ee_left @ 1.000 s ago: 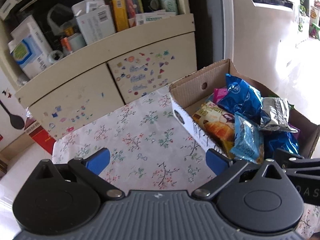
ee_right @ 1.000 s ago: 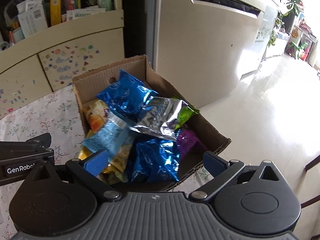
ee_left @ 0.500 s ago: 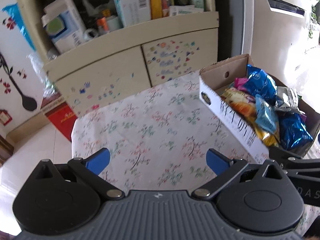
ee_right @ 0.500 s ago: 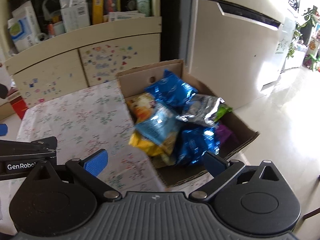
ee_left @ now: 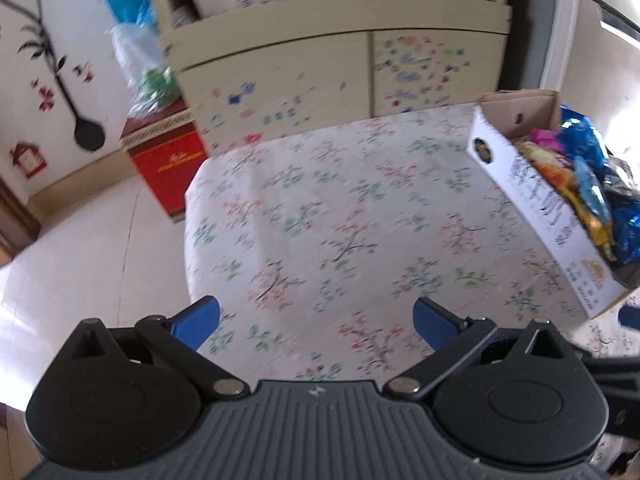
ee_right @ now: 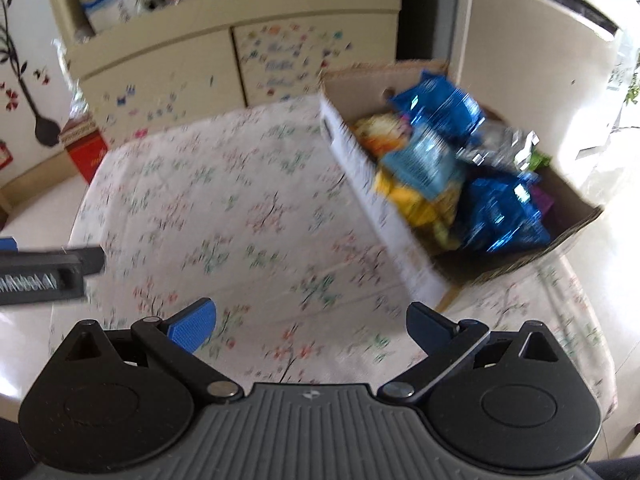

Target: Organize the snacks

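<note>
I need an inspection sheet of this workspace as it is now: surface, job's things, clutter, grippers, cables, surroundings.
Surface: table with floral tablecloth, mostly bare.
Job's things: cardboard box at the table's right side, heaped with snack packets, blue, yellow, silver and purple.
Clutter: nothing seen on the cloth.
Grippers: left gripper open, empty; right gripper open, empty.
Cables: nothing seen.
Surroundings: stickered cabinet with a crowded shelf, red box on the floor, refrigerator.

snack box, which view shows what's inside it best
The right wrist view: the cardboard box sits whole in frame, open top toward the camera, blue, silver and yellow packets visible, though blurred. The left wrist view catches it at the right edge, mostly its printed side wall.
</note>
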A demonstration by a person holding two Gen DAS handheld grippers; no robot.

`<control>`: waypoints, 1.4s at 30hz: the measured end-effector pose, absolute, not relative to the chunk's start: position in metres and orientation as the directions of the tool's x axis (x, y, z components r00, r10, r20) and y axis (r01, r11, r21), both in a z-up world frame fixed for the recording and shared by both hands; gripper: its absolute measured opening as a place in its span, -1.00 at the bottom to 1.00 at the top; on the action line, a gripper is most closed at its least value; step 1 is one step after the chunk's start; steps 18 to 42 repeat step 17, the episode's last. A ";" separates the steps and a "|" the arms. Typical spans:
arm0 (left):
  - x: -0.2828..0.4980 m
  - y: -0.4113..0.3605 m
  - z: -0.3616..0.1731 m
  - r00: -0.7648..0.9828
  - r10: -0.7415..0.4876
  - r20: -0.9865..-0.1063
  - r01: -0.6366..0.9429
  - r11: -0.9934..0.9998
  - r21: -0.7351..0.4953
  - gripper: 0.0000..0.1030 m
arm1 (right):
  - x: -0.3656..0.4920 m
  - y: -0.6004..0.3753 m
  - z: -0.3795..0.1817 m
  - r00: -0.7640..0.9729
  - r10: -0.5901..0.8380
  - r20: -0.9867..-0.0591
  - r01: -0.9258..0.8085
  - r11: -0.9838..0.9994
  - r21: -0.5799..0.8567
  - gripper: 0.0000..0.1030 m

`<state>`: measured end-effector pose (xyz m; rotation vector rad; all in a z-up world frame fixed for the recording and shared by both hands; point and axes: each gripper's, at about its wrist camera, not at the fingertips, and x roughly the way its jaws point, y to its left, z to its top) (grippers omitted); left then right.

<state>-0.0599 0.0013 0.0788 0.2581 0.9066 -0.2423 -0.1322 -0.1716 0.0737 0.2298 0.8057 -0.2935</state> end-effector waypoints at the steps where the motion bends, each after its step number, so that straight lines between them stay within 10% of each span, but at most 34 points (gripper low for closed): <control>1: -0.058 0.007 0.077 0.592 -0.092 -0.801 0.300 0.947 0.113 0.99 | -0.130 -0.168 0.069 0.648 -0.167 -0.743 0.339 0.937 0.085 1.00; 42: -0.045 0.036 0.058 0.553 -0.090 -0.828 0.241 0.969 0.056 0.99 | -0.096 -0.141 0.008 0.648 -0.202 -0.734 0.327 0.945 0.029 1.00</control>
